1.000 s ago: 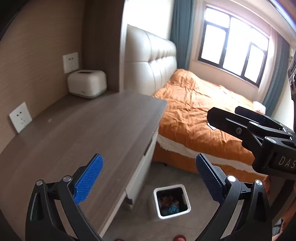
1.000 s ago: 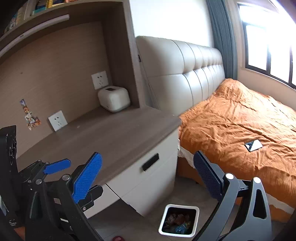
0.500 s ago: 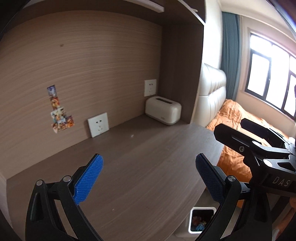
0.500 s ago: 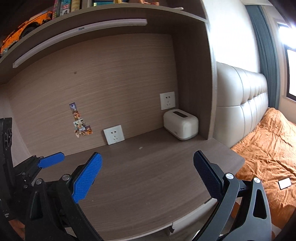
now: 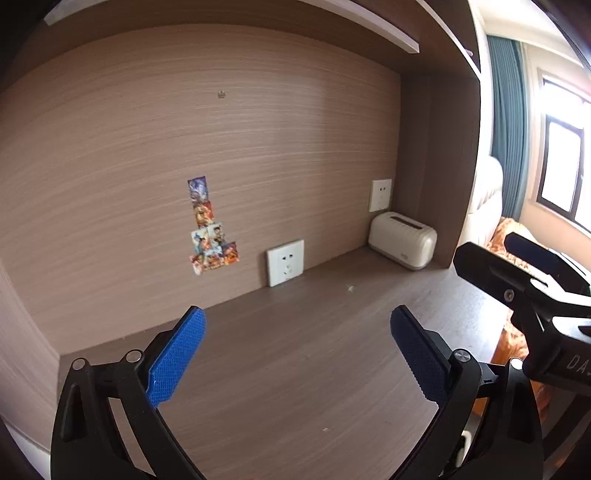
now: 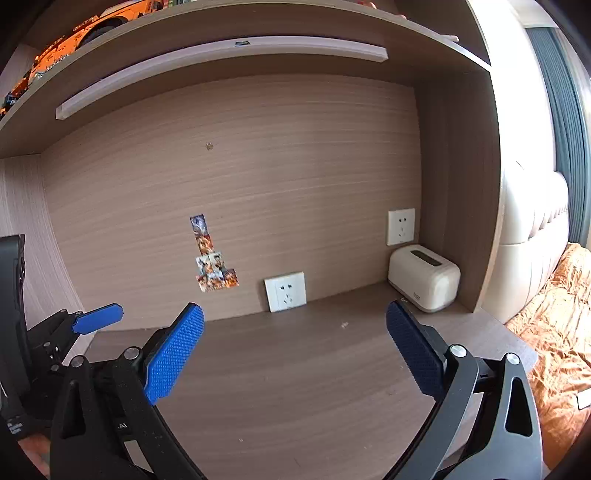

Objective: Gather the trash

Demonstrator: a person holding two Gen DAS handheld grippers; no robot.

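A tiny pale scrap [image 5: 350,288] lies on the brown desk top [image 5: 295,387], close to the back panel; the right wrist view shows the same scrap [image 6: 344,325]. No other trash shows on the desk. My left gripper [image 5: 297,354] hangs open above the desk's middle with nothing between its blue pads. My right gripper [image 6: 293,350] is open too and holds nothing; it hovers beside the left one and reaches in from the right as the right gripper [image 5: 485,247]. One blue pad [image 6: 98,317] of the left gripper shows at the left edge. The bin is out of sight.
A cream tissue box [image 6: 424,284] stands in the desk's back right corner. Two wall sockets [image 6: 285,291] and a strip of stickers [image 6: 214,258] are on the back panel. A shelf [image 6: 258,22] overhangs the desk. An orange bed [image 6: 554,332] lies to the right.
Both cameras swung up and left, from the floor bin and the bed to the desk and its back panel. The bin has left the view. Both grippers stayed open.
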